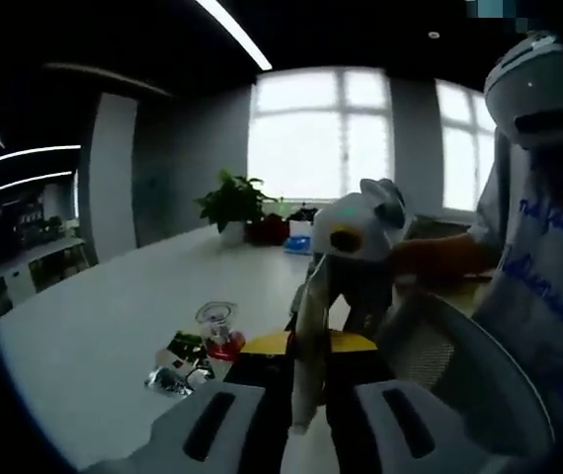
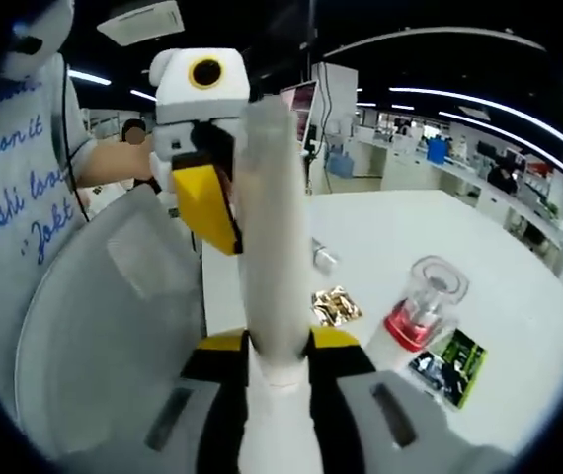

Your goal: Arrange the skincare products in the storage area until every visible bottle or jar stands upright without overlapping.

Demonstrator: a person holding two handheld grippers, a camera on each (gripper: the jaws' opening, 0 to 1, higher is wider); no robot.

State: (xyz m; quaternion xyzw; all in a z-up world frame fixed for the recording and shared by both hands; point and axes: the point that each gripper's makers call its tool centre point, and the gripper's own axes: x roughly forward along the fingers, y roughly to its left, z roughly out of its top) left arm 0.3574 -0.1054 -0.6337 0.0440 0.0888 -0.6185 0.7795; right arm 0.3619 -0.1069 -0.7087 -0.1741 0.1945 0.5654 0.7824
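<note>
Clamped between the right gripper (image 2: 280, 395) jaws, a white tube (image 2: 270, 257) rises up the frame's centre. Lower right, a clear-capped bottle (image 2: 418, 314) and sachets (image 2: 447, 365) sit on the white bench (image 2: 440, 237). The left gripper (image 1: 303, 410) grips a pale tube (image 1: 311, 331), seemingly the same one; the other gripper (image 1: 361, 237) blocks the middle.
</note>
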